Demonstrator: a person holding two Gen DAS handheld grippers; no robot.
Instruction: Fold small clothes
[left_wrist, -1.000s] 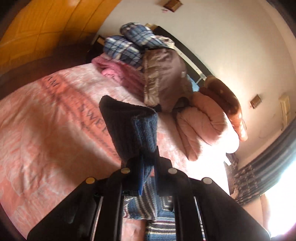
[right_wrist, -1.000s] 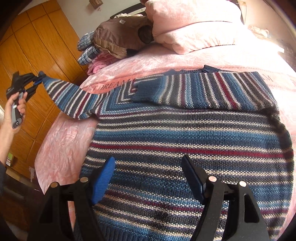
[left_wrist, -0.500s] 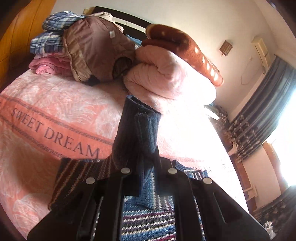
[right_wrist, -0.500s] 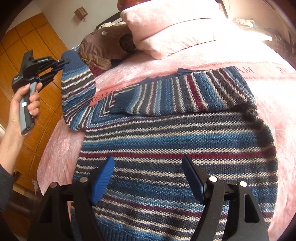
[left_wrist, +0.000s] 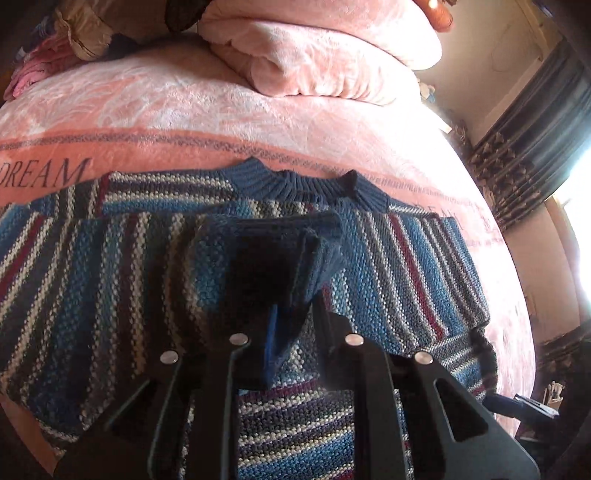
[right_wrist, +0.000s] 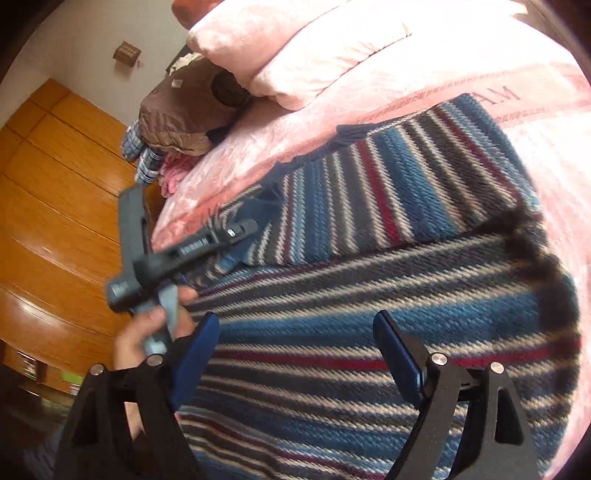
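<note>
Left tool: my left tool (left_wrist: 280, 321) is closed on the dark ribbed cuff (left_wrist: 273, 266) of the sweater's sleeve, low over the chest, where the sleeve crosses the body.
Right tool: my right tool (right_wrist: 295, 354) hangs wide open over the lower body of the sweater, with nothing between its blue pads (right_wrist: 397, 360).
Left hand: my hand (right_wrist: 147, 332) on the left tool's handle shows at the sweater's left edge in the right wrist view.
Sweater: the striped sweater (right_wrist: 369, 332) lies flat on the pink bed (left_wrist: 221, 107), its knit spread smooth.
Done: the other sleeve (right_wrist: 399, 184) already lies folded across the chest; the one I hold looks brought in over it, not yet let go.
Left: by my judgement, release the cuff, then fold the body, so roughly halfway.
Pointing: the collar (left_wrist: 306, 182) points toward the pink pillows (left_wrist: 317, 48) at the head of the bed, and the hem lies toward me.
Long axis: it runs collar to hem, along the bed; the folded sleeves lie across it.
</note>
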